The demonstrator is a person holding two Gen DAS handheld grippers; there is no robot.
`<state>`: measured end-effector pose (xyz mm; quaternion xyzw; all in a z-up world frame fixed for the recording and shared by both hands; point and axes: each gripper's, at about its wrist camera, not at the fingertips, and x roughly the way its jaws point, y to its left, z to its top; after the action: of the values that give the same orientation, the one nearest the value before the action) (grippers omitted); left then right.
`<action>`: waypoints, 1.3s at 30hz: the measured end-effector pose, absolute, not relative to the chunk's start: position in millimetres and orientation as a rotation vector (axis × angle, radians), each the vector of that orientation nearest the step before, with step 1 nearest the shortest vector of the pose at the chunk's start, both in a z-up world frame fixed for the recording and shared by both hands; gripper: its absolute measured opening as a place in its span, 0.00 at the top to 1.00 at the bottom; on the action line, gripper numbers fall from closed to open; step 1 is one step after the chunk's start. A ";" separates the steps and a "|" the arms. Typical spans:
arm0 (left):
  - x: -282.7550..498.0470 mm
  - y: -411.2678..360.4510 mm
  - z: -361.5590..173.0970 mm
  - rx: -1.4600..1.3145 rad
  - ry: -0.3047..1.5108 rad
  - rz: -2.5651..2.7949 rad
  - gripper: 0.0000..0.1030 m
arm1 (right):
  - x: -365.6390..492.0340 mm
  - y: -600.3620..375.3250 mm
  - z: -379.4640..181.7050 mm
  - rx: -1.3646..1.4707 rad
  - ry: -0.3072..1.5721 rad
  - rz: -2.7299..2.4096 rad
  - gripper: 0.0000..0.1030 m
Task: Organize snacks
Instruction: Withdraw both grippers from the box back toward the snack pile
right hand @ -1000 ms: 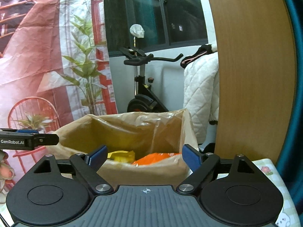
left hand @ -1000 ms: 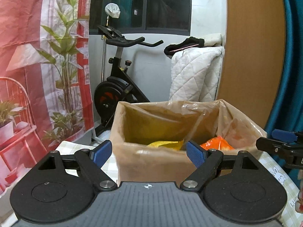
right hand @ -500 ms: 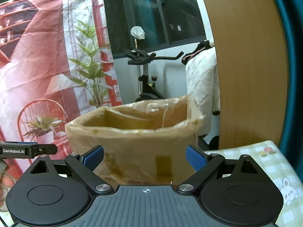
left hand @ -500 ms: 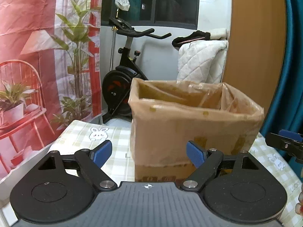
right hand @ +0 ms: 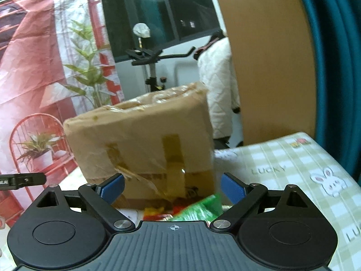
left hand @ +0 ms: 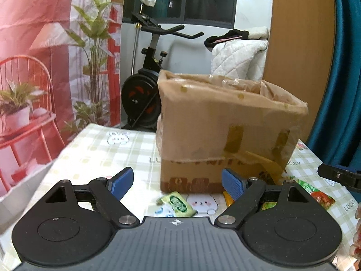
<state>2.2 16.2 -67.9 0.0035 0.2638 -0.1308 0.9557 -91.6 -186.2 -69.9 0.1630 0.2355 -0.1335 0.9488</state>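
A cardboard box (left hand: pixel 227 133) lined with plastic is standing mid-table on the checked tablecloth (left hand: pixel 101 149), snack packets (left hand: pixel 178 203) are lying at its near foot, both the left gripper (left hand: pixel 178 181) and right gripper (right hand: pixel 172 186) are hanging spread and empty, and an exercise bike (left hand: pixel 144 90) is standing behind.

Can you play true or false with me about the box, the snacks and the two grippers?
1. The left gripper is squeezing a snack. False: it is open and empty.
2. A small green packet lies on the tablecloth in front of the cardboard box. True.
3. The cardboard box lies tipped on its side. False: it stands upright.
4. The right gripper is open with nothing held. True.
5. An exercise bike stands behind the table. True.
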 end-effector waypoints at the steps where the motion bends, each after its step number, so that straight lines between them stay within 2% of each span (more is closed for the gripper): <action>1: 1.7 15.5 -70.8 0.005 0.542 -0.271 0.16 | -93.3 -186.5 -73.3 0.336 0.485 -0.275 0.15; 7: -2.6 13.7 -91.1 0.003 0.577 -0.290 0.16 | -94.0 -177.3 -89.4 0.311 0.537 -0.255 0.27; 9: -2.6 15.9 -96.1 -0.008 0.591 -0.291 0.16 | -91.8 -171.7 -93.4 0.306 0.553 -0.229 0.33; 14: -4.9 19.8 -103.7 -0.023 0.603 -0.285 0.16 | -82.8 -151.3 -98.5 0.266 0.584 -0.147 0.42; 30: -7.2 35.6 -117.3 -0.045 0.623 -0.273 0.18 | -55.0 -124.6 -118.6 0.296 0.676 -0.031 0.47; 32: -9.3 34.1 -118.8 -0.023 0.615 -0.279 0.19 | -50.8 -122.9 -124.9 0.290 0.694 -0.037 0.47; 33: -10.2 32.7 -119.8 -0.009 0.613 -0.282 0.19 | -49.9 -124.1 -127.8 0.289 0.702 -0.045 0.50; 39: -4.7 44.5 -130.3 -0.025 0.643 -0.307 0.26 | -49.4 -141.3 -131.0 0.273 0.715 -0.121 0.50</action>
<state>-4.7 44.5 -130.3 -0.0122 0.3145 -0.1505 0.9372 -49.4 -141.3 -131.0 0.1329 0.3484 -0.0588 0.9260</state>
